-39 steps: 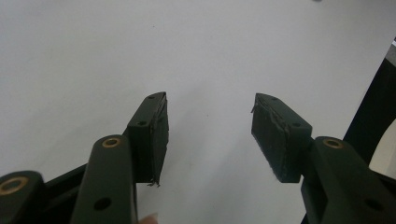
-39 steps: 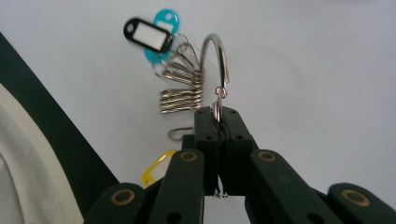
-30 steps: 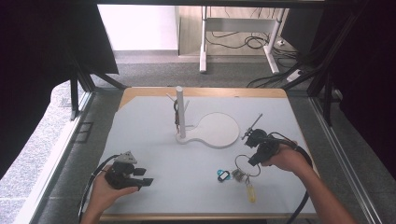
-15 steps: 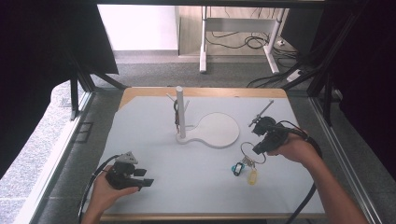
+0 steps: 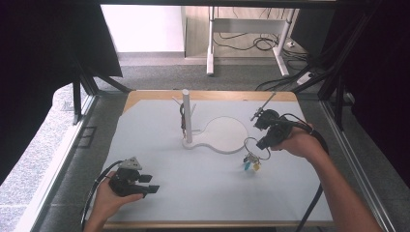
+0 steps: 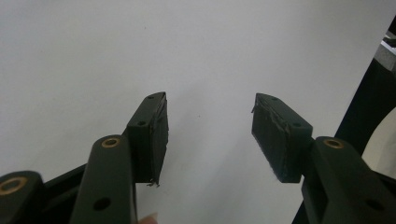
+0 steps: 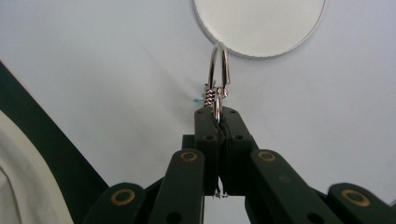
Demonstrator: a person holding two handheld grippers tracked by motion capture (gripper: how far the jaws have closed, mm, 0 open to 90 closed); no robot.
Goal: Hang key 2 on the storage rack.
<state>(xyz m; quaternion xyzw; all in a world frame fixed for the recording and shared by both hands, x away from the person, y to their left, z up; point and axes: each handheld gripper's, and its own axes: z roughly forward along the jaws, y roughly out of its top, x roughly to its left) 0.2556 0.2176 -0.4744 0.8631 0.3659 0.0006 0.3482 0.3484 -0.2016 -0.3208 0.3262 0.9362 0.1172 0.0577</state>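
Note:
My right gripper [image 5: 263, 143] [image 7: 218, 116] is shut on a metal key ring [image 5: 251, 144] [image 7: 218, 70], held off the table to the right of the white stand's round base [image 5: 225, 134]. Small blue and yellow tags [image 5: 251, 165] dangle below the ring. The white stand has an upright post [image 5: 186, 113] with short side pegs at the middle back of the table. My left gripper [image 5: 153, 182] [image 6: 208, 135] rests near the front left of the table, jaws open with nothing between them.
A pale mat [image 5: 203, 183] covers the wooden table [image 5: 145, 95]. Black frame legs [image 5: 77, 101] stand left and right of it. Cables trail from both grippers. A desk leg and floor cables [image 5: 241, 46] lie beyond the far edge.
The right gripper has lifted the key ring off the mat and carried it up and toward the round base. The left gripper has stayed still.

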